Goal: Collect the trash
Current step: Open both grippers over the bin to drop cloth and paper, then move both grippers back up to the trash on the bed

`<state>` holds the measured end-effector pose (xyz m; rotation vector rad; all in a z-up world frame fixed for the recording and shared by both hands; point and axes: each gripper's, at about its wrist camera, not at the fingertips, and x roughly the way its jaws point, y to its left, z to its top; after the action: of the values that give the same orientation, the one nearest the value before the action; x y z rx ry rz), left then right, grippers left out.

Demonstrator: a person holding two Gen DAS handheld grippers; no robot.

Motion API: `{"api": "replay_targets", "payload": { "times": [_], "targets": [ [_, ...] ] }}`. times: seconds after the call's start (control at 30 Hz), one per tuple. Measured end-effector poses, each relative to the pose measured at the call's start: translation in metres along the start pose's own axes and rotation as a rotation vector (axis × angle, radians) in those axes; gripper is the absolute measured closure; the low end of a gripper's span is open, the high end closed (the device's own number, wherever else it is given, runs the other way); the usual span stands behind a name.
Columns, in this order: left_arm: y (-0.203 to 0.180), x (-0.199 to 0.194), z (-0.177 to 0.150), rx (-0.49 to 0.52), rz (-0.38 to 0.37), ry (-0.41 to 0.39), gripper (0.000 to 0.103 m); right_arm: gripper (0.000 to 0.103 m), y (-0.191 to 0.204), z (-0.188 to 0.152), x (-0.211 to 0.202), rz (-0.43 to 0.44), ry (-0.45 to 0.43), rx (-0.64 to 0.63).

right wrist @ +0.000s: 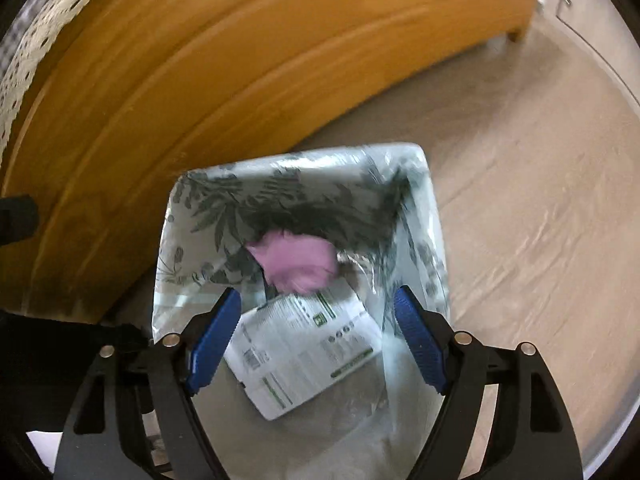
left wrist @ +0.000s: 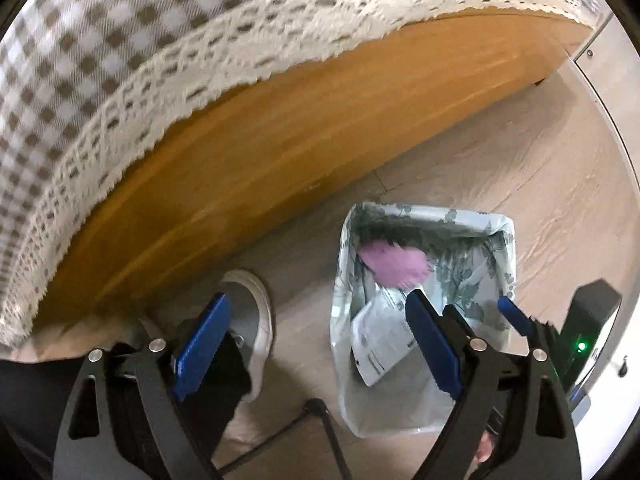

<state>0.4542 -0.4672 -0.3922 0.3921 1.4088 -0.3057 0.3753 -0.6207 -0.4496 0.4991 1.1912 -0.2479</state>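
Note:
A rectangular bin lined with a leaf-print white bag [left wrist: 508, 240] [right wrist: 304, 168] stands on the floor beside a wooden bed frame. Inside it, a blurred pink piece of trash [left wrist: 394, 266] [right wrist: 298, 262] is above a white printed package [left wrist: 380, 344] [right wrist: 304, 348]. My left gripper [left wrist: 316, 312] is open and empty, above the floor left of the bin. My right gripper [right wrist: 318, 304] is open and empty, directly over the bin's mouth. The right gripper's blue fingers [left wrist: 516, 316] also show in the left wrist view at the bin's right rim.
The wooden bed side [left wrist: 280, 168] [right wrist: 200, 92] runs along the left, with a checked, lace-edged cover [left wrist: 120, 80] hanging over it. A grey shoe [left wrist: 256, 312] is on the beige floor [left wrist: 540, 168] left of the bin. A white wall panel [left wrist: 616, 92] is at the right.

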Motion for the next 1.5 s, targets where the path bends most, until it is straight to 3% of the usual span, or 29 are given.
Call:
{"api": "replay_targets", "payload": {
  "times": [0.2, 0.47, 0.63, 0.77, 0.87, 1.0, 1.17, 1.27, 1.43, 1.5],
  "targets": [
    [-0.003, -0.01, -0.008, 0.021, -0.012, -0.009, 0.017, 0.027, -0.016, -0.017, -0.021, -0.039, 0.01, 0.025],
    [0.008, -0.045, -0.026, -0.002, -0.098, -0.051, 0.017, 0.028, 0.0, -0.008, -0.079, -0.104, -0.066, -0.045],
    [0.037, -0.116, -0.033, -0.025, -0.255, -0.186, 0.017, 0.027, 0.021, 0.007, -0.132, -0.163, -0.136, -0.086],
    [0.079, -0.178, -0.034, -0.031, -0.307, -0.33, 0.017, 0.027, 0.055, 0.026, -0.186, -0.182, -0.241, -0.124],
    [0.124, -0.218, -0.035, -0.059, -0.328, -0.449, 0.015, 0.027, 0.093, 0.04, -0.217, -0.18, -0.321, -0.175],
    [0.2, -0.257, -0.038, -0.109, -0.287, -0.618, 0.011, 0.023, 0.145, 0.055, -0.242, -0.162, -0.419, -0.239],
    [0.297, -0.276, -0.039, -0.195, -0.254, -0.739, 0.01, 0.023, 0.212, 0.077, -0.248, -0.129, -0.484, -0.267],
    [0.364, -0.287, -0.034, -0.241, -0.241, -0.81, 0.009, 0.023, 0.261, 0.085, -0.26, -0.063, -0.533, -0.318],
    [0.49, -0.29, -0.023, -0.447, -0.188, -0.931, 0.007, 0.023, 0.359, 0.098, -0.267, 0.031, -0.618, -0.42],
    [0.536, -0.279, -0.024, -0.488, -0.215, -0.985, 0.007, 0.02, 0.399, 0.104, -0.256, 0.036, -0.652, -0.448]
  ]
}}
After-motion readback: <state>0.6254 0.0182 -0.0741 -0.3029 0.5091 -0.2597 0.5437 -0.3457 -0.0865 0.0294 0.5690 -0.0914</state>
